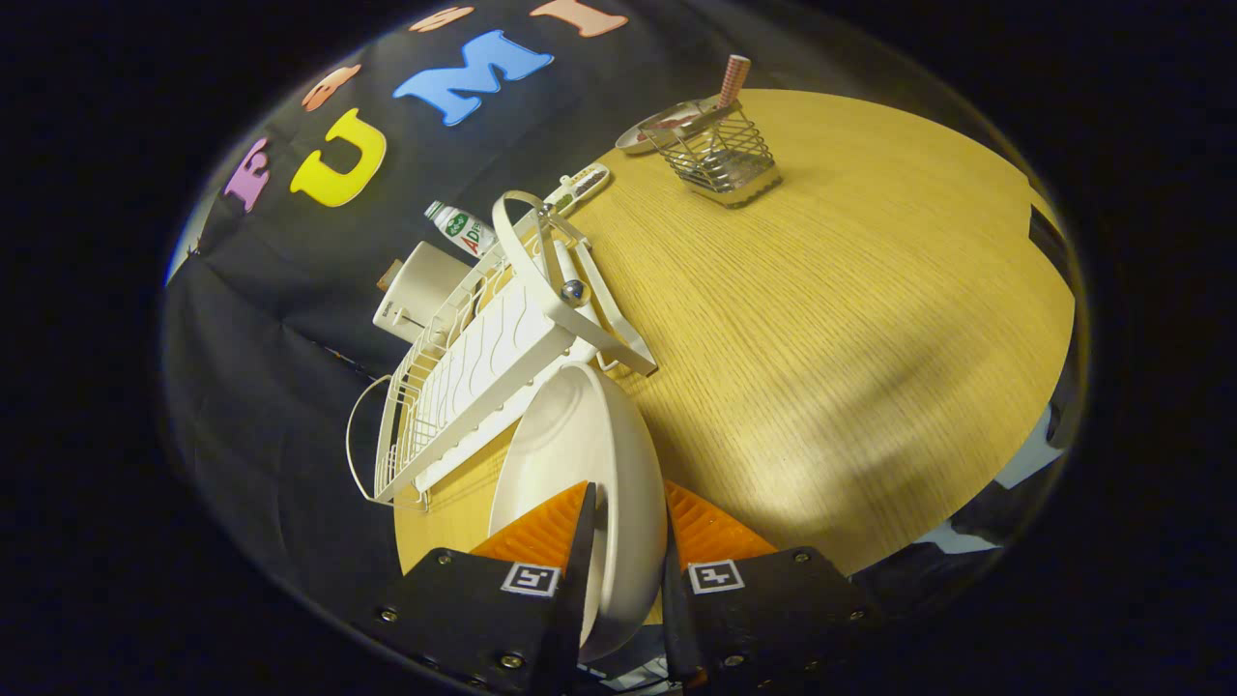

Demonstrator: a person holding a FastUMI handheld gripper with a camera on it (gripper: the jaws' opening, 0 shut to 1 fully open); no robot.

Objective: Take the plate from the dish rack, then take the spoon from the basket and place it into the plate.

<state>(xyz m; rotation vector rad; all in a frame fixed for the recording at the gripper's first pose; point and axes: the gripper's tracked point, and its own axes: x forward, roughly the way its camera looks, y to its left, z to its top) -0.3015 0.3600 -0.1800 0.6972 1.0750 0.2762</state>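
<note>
While your tool (626, 541) grips the plate (580, 454) on edge between both fingers, just clear of the dish rack (483, 367) on its left, the spoon (732, 79) stands far ahead — upright in the basket (720, 155) across the desk (821, 290).

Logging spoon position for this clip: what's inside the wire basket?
A handle with a red-and-white checked pattern sticks up out of the wire basket; its lower end is too small to make out. The gripper is shut on the white plate.
</note>
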